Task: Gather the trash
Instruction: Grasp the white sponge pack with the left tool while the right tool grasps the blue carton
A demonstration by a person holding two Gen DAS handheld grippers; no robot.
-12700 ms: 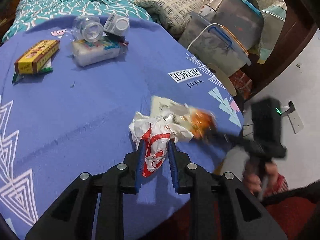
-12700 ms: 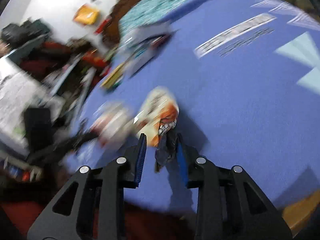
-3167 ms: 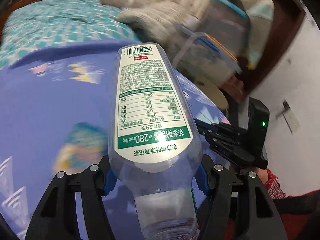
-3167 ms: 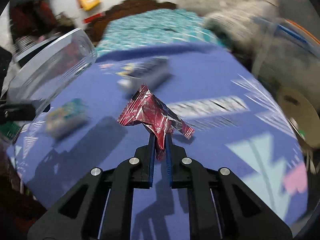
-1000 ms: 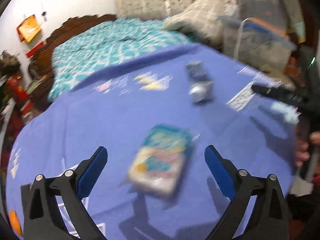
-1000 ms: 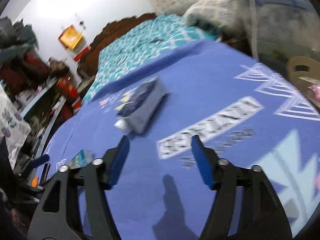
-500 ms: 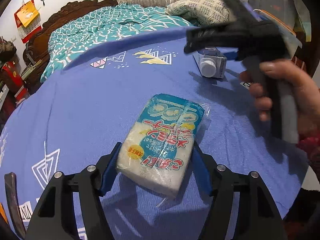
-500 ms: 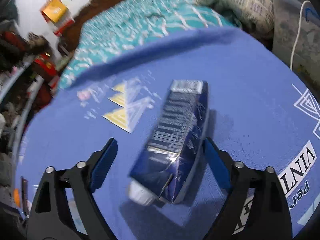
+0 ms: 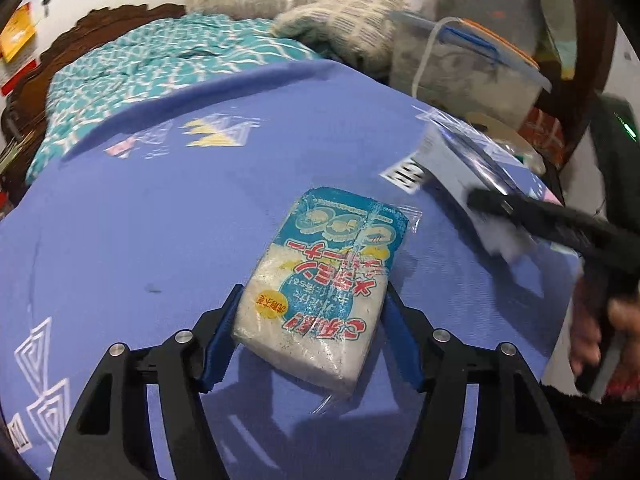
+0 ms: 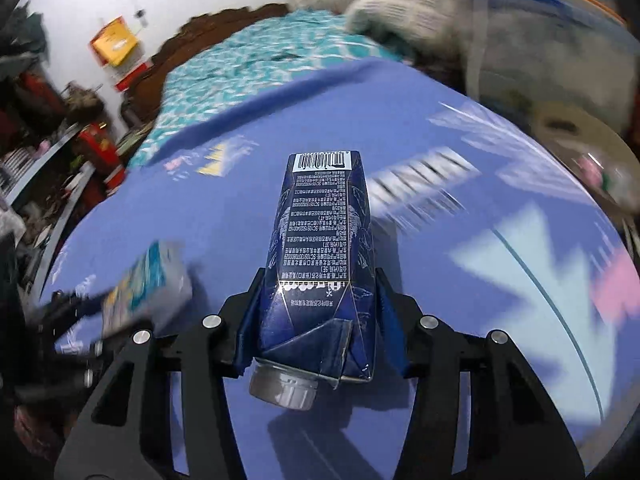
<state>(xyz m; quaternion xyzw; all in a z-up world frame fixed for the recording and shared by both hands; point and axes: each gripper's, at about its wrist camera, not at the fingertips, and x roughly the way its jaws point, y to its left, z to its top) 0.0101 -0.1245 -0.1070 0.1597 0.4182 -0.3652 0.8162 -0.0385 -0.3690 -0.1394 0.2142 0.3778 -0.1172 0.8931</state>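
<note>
Both grippers are at the pick-up step. The left gripper (image 9: 310, 330) clamps a white sponge in a blue printed plastic wrapper (image 9: 320, 284), just above the purple patterned cloth (image 9: 140, 220). The right gripper (image 10: 318, 326), jaws closing, has a dark blue drink carton with a grey cap (image 10: 320, 264) pressed between its pads. Next, I judge, each load needs carrying to wherever trash goes; no bin shows. Beyond lie a teal bedspread (image 9: 160, 64) and a clear storage box (image 9: 460, 68), well clear of both hands.

Right wrist view: sponge pack (image 10: 146, 286) at left motion-blurred, print unreadable; left gripper under it smeared. Left wrist view: carton (image 9: 460, 172) blurred, label unreadable; person's hand (image 9: 600, 332) blurred, partly hidden behind the gripper handle.
</note>
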